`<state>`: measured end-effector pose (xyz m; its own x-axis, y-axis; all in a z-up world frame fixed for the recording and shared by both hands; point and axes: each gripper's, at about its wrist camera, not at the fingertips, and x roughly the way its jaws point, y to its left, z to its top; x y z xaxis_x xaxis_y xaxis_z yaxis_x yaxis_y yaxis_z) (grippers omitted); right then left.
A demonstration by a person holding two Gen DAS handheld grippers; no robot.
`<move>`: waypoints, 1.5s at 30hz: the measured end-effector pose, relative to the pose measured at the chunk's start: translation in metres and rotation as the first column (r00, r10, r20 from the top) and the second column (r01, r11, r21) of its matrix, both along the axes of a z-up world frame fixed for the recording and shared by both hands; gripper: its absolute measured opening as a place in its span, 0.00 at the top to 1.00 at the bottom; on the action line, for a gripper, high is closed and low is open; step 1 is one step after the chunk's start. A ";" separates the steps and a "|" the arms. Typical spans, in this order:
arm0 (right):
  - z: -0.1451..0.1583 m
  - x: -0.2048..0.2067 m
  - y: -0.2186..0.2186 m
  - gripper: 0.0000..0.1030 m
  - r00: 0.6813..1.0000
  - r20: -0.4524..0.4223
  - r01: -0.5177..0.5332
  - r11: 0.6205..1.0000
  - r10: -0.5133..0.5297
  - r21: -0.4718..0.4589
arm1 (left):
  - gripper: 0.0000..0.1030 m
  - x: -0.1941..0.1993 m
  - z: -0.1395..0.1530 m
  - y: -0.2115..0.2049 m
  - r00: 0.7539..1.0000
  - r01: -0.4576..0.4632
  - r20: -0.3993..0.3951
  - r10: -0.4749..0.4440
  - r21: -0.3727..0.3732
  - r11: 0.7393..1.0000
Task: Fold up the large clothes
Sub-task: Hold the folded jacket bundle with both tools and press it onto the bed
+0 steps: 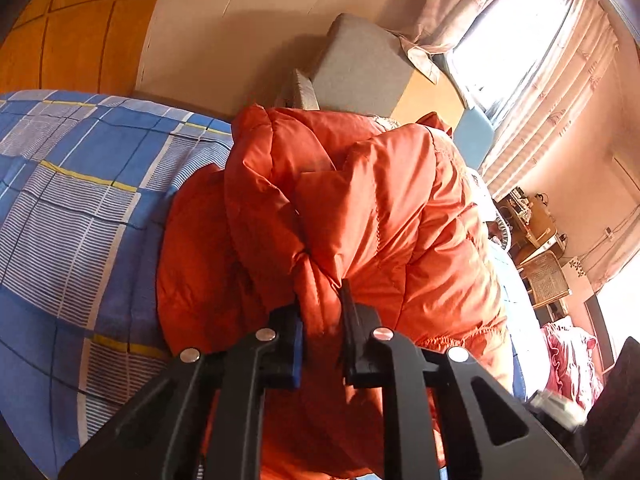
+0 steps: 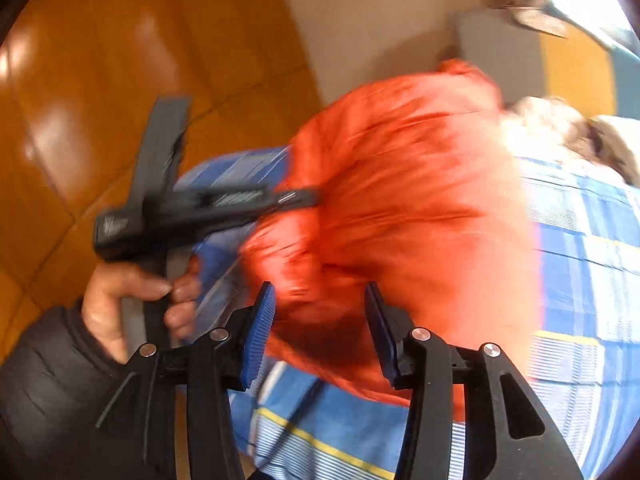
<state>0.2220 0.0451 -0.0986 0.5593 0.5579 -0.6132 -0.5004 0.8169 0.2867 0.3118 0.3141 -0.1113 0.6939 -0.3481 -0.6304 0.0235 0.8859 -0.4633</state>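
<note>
An orange puffer jacket (image 1: 360, 208) lies bunched on a blue plaid bedsheet (image 1: 72, 184). My left gripper (image 1: 322, 312) is shut on a fold of the jacket and holds it up off the bed. In the right wrist view the jacket (image 2: 400, 208) is blurred. My right gripper (image 2: 320, 312) is open, its blue-padded fingers (image 2: 260, 328) apart just in front of the jacket's near edge, with nothing clamped. The left gripper (image 2: 304, 196) shows there too, held by a hand (image 2: 120, 300), its tip in the jacket.
The bed (image 2: 580, 280) sits against a beige wall (image 1: 240, 32). A grey cushion (image 1: 360, 68) and a light blue pillow (image 1: 472, 136) lie at the head. A window with curtains (image 1: 540, 60), a cluttered desk (image 1: 532, 224) and orange wooden panelling (image 2: 120, 60) surround it.
</note>
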 end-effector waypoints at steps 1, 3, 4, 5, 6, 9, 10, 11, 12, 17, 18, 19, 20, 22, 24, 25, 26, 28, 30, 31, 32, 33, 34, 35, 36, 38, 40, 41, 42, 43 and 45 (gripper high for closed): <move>0.001 0.002 -0.013 0.55 0.999 0.003 0.041 0.999 -0.042 0.007 | 0.87 0.000 0.000 0.001 1.000 0.003 -0.001 -0.003 -0.005 1.000; -0.002 0.007 -0.032 0.58 0.995 0.003 0.104 0.995 -0.104 -0.004 | 0.87 0.001 0.001 0.001 1.000 0.011 -0.002 -0.011 -0.006 1.000; -0.003 0.010 -0.037 0.59 0.993 0.000 0.121 0.993 -0.121 -0.012 | 0.87 0.000 0.003 0.000 1.000 0.019 -0.002 -0.019 0.002 1.000; -0.005 0.009 -0.039 0.60 0.992 -0.001 0.127 0.992 -0.127 -0.019 | 0.87 0.000 0.004 -0.001 1.000 0.022 -0.005 -0.022 0.011 1.000; -0.002 0.009 -0.039 0.60 0.992 0.004 0.126 0.992 -0.126 -0.027 | 0.88 0.001 0.005 0.000 1.000 0.021 -0.012 -0.021 0.017 1.000; -0.007 0.006 -0.026 0.60 0.994 -0.022 0.104 0.994 -0.105 -0.045 | 0.88 0.000 0.004 0.008 0.999 0.002 -0.036 -0.002 0.012 1.000; -0.013 0.010 -0.023 0.60 0.994 -0.029 0.100 0.993 -0.101 -0.057 | 0.89 0.000 0.002 0.011 0.999 -0.008 -0.045 0.009 0.017 1.000; -0.018 0.011 -0.015 0.60 0.995 -0.037 0.091 0.993 -0.094 -0.077 | 0.89 -0.001 -0.001 0.014 0.998 -0.021 -0.058 0.022 0.015 1.000; -0.022 0.017 -0.011 0.60 0.996 -0.042 0.076 0.992 -0.080 -0.099 | 0.89 -0.002 -0.004 0.017 0.997 -0.035 -0.068 0.035 0.015 0.999; -0.035 0.036 0.013 0.60 0.999 -0.049 0.015 0.987 -0.023 -0.161 | 0.89 -0.003 -0.018 0.022 0.990 -0.074 -0.113 0.082 0.074 0.995; -0.036 0.039 0.014 0.60 0.999 -0.053 0.006 0.987 -0.014 -0.161 | 0.89 -0.003 -0.019 0.022 0.989 -0.078 -0.117 0.087 0.082 0.994; -0.035 0.039 0.014 0.60 0.999 -0.051 -0.007 0.987 -0.002 -0.163 | 0.89 -0.003 -0.021 0.022 0.989 -0.078 -0.119 0.089 0.088 0.993; -0.033 0.040 0.012 0.60 0.999 -0.051 -0.025 0.986 0.017 -0.166 | 0.89 -0.004 -0.021 0.020 0.990 -0.074 -0.116 0.086 0.103 0.992; -0.026 0.043 0.003 0.60 0.996 -0.072 -0.054 0.989 0.044 -0.139 | 0.89 -0.004 -0.021 0.019 0.990 -0.077 -0.109 0.090 0.116 0.990; -0.015 0.042 -0.011 0.60 0.994 -0.083 -0.073 0.992 0.064 -0.105 | 0.89 -0.006 -0.021 0.017 0.990 -0.089 -0.102 0.102 0.124 0.988; -0.007 0.041 -0.018 0.60 0.996 -0.065 -0.071 0.993 0.065 -0.096 | 0.89 -0.007 -0.021 0.015 0.990 -0.091 -0.093 0.105 0.143 0.986; 0.001 0.041 -0.026 0.60 0.998 -0.037 -0.057 0.994 0.054 -0.090 | 0.89 -0.008 -0.021 0.013 0.991 -0.092 -0.084 0.106 0.154 0.984; 0.013 0.050 -0.040 0.60 1.000 -0.013 -0.003 0.998 0.003 -0.069 | 0.89 -0.013 -0.021 0.013 0.991 -0.108 -0.069 0.119 0.146 0.983; 0.022 0.070 -0.051 0.60 0.996 0.005 0.086 0.994 -0.086 -0.073 | 0.88 -0.016 -0.021 0.011 0.991 -0.118 -0.048 0.127 0.156 0.981; 0.024 0.082 -0.054 0.60 0.991 0.002 0.130 0.989 -0.130 -0.075 | 0.88 -0.018 -0.020 0.007 0.991 -0.118 -0.036 0.127 0.184 0.976; 0.026 0.096 -0.057 0.60 0.984 -0.013 0.179 0.982 -0.180 -0.066 | 0.88 -0.019 -0.020 0.004 0.992 -0.118 -0.028 0.127 0.206 0.971; 0.026 0.103 -0.057 0.60 0.973 -0.022 0.227 0.972 -0.229 -0.065 | 0.88 -0.020 -0.019 0.002 0.992 -0.118 -0.021 0.126 0.223 0.968; 0.028 0.111 -0.058 0.60 0.961 -0.023 0.273 0.960 -0.275 -0.064 | 0.88 -0.021 -0.019 0.001 0.992 -0.119 -0.020 0.126 0.225 0.967; 0.031 0.120 -0.057 0.60 0.953 -0.016 0.300 0.952 -0.301 -0.059 | 0.88 -0.021 -0.019 0.002 0.991 -0.122 -0.018 0.129 0.220 0.968; 0.034 0.127 -0.053 0.60 0.944 -0.002 0.329 0.942 -0.330 -0.067 | 0.88 -0.021 -0.018 0.001 0.991 -0.126 -0.016 0.132 0.220 0.967; 0.038 0.145 -0.042 0.60 0.937 0.004 0.348 0.935 -0.349 -0.059 | 0.88 -0.020 -0.018 0.000 0.992 -0.123 -0.009 0.130 0.242 0.962; 0.039 0.156 -0.030 0.60 0.932 0.025 0.363 0.928 -0.363 -0.081 | 0.88 -0.020 -0.018 -0.001 0.992 -0.122 -0.005 0.128 0.255 0.959; 0.040 0.162 -0.026 0.60 0.934 0.024 0.357 0.930 -0.356 -0.084 | 0.88 -0.020 -0.018 0.000 0.992 -0.122 -0.004 0.128 0.254 0.959; 0.039 0.167 -0.023 0.60 0.935 0.023 0.353 0.931 -0.353 -0.094 | 0.88 -0.020 -0.018 -0.001 0.992 -0.125 -0.003 0.129 0.250 0.960; 0.035 0.173 -0.010 0.60 0.938 0.020 0.345 0.933 -0.345 -0.105 | 0.88 -0.019 -0.019 0.000 0.991 -0.128 -0.002 0.132 0.247 0.961; 0.027 0.180 0.004 0.60 0.946 -0.005 0.322 0.938 -0.325 -0.127 | 0.88 -0.019 -0.022 0.001 0.991 -0.132 -0.004 0.137 0.249 0.959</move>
